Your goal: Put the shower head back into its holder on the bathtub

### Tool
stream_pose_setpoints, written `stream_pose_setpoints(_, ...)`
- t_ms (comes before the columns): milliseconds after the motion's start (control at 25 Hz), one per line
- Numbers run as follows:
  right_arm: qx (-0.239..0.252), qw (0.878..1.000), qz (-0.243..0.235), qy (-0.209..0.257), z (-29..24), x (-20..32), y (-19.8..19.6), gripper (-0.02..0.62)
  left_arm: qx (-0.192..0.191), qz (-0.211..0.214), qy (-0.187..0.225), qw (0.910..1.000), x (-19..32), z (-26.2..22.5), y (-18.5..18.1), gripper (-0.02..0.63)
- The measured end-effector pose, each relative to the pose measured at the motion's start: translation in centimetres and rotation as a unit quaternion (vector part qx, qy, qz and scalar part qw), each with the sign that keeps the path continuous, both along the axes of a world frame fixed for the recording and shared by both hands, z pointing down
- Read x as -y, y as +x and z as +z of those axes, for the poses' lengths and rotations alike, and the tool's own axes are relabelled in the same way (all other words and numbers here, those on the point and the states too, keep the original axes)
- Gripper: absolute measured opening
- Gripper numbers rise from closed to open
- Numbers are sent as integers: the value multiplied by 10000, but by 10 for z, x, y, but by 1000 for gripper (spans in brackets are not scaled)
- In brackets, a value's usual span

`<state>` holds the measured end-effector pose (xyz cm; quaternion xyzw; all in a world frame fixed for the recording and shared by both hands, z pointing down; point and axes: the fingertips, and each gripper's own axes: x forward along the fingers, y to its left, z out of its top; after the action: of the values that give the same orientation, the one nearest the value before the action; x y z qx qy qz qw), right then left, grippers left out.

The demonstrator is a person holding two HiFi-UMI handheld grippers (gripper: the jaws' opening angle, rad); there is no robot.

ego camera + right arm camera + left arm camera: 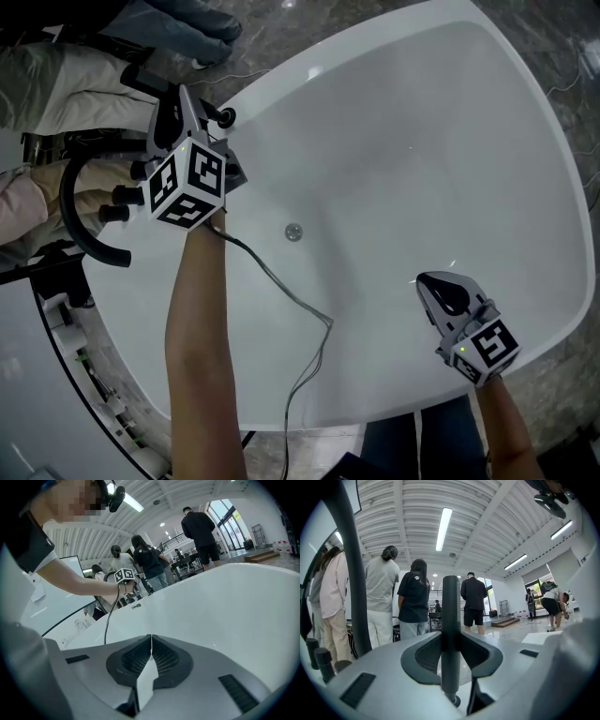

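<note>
Your left gripper's (214,131) fingers are clamped on the thin black stick-shaped shower head (450,620), up by the rim of the big white bathtub (422,122). It looks not yet let go into its holder. Your right gripper's (431,284) fingers are together, with nothing in them.

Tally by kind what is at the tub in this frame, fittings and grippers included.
Bathtub: 1
Drain: 1
Curved black spout: 1
Black knobs: 3
Shower head, clamped in the left gripper: 1
Grippers, counting the right gripper: 2
Total: 9
</note>
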<state>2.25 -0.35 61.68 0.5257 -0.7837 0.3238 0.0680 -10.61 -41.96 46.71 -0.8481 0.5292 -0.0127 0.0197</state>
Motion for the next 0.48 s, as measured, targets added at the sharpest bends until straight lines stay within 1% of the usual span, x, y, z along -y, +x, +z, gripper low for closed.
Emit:
stream_pose_setpoints(160, -24, 10000, -5, -7, 5, 0, 2, 8, 13, 30, 20, 10000, 2, 2, 3, 120)
stream_pose_setpoints(480, -17, 10000, 26, -49, 14, -3, 7, 8, -86, -57, -47, 9999, 7, 13, 1, 120)
